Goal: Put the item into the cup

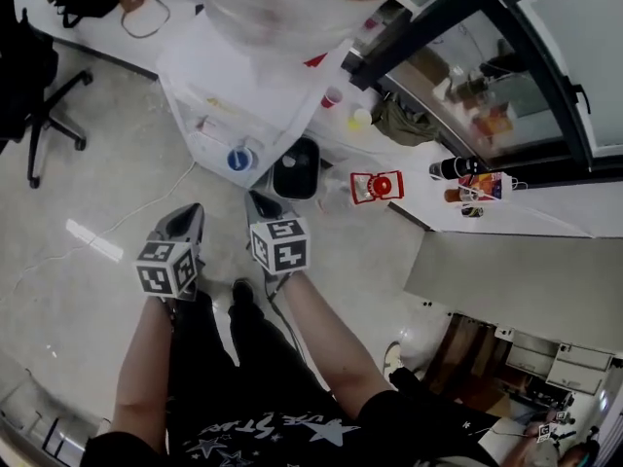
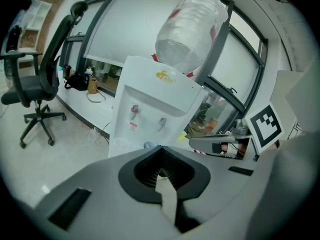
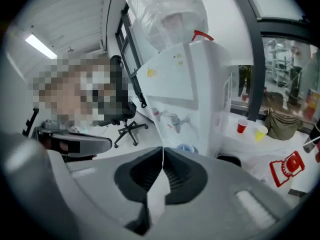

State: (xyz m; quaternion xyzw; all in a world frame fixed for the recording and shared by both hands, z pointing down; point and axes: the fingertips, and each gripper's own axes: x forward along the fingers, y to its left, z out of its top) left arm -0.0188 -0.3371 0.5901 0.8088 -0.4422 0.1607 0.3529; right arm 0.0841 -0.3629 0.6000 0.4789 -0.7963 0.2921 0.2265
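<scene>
A red cup and a yellow cup stand on a white table beside a water dispenser. A blue cup sits on the dispenser's tray. A red and white item lies near the table's edge. My left gripper and right gripper hang side by side at waist height, both aimed at the dispenser. Each is shut with nothing between its jaws.
A black bin stands by the dispenser's foot. A black office chair is at the left. A counter with bottles runs along the right under glass panels. A large water bottle tops the dispenser.
</scene>
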